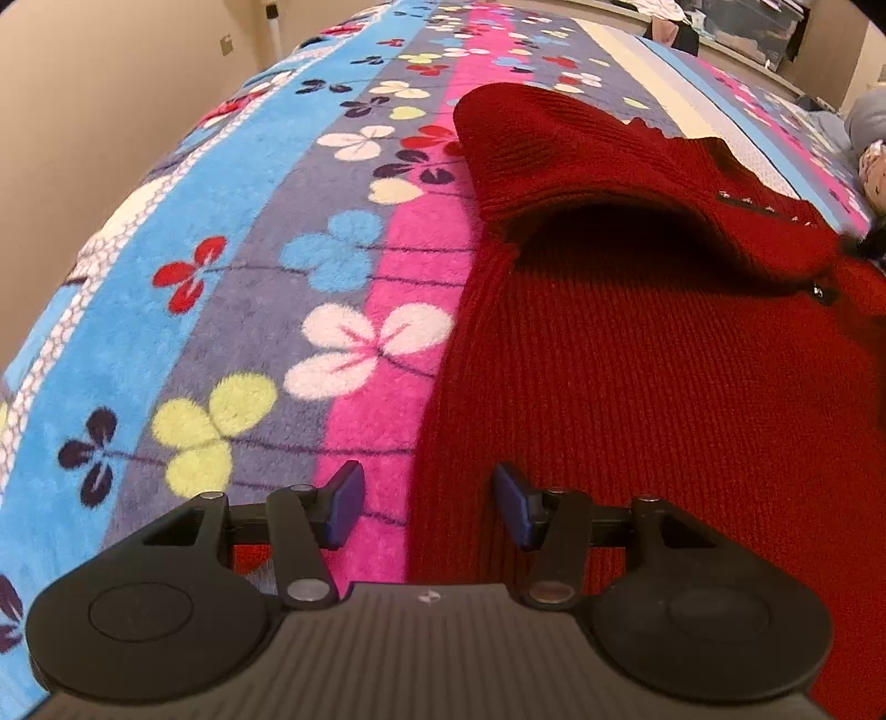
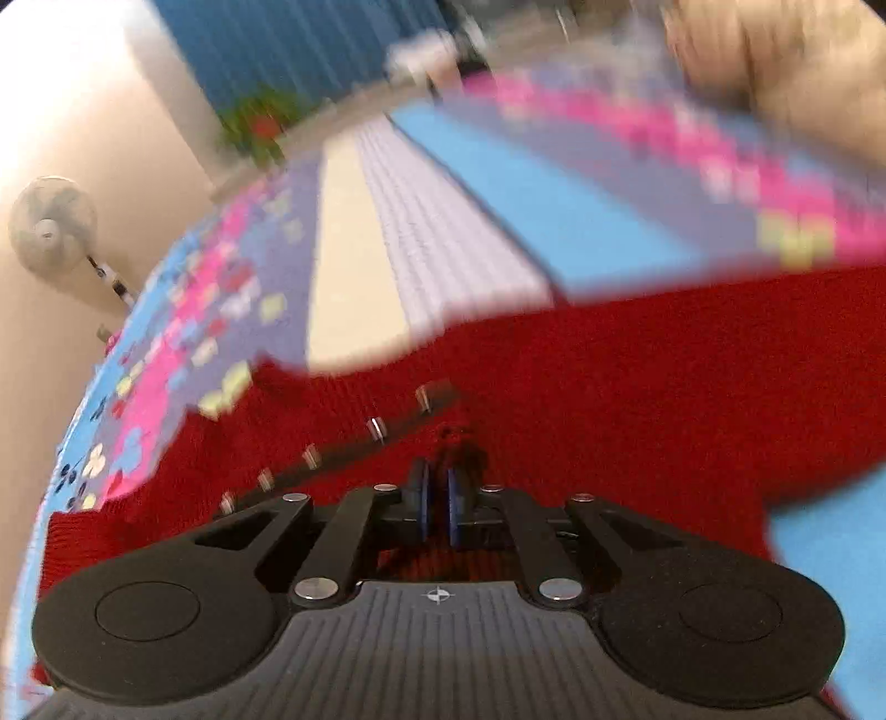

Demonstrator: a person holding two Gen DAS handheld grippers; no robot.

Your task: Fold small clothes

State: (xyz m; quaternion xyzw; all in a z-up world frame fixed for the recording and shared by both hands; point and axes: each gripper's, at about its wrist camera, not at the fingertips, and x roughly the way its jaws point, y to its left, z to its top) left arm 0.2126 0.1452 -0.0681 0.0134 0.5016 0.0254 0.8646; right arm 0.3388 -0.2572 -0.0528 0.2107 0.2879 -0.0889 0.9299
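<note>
- Left wrist view: the red knit sweater (image 1: 637,360) lies on a bed under a flowered, striped fleece blanket (image 1: 232,288). One part, seemingly a sleeve, is lifted and arched over the body. The left gripper (image 1: 429,501) hovers with jaws open over the sweater's left edge, nothing between them.
- The step looks like folding a side inward; next, the left jaws would need to close on that edge.
- Right wrist view: blurred. The right gripper (image 2: 437,498) has its jaws shut together, apparently pinching red knit near a row of metal studs (image 2: 376,427).
- Room: beige walls, a standing fan (image 2: 52,227), blue curtain (image 2: 310,44) beyond the bed.
</note>
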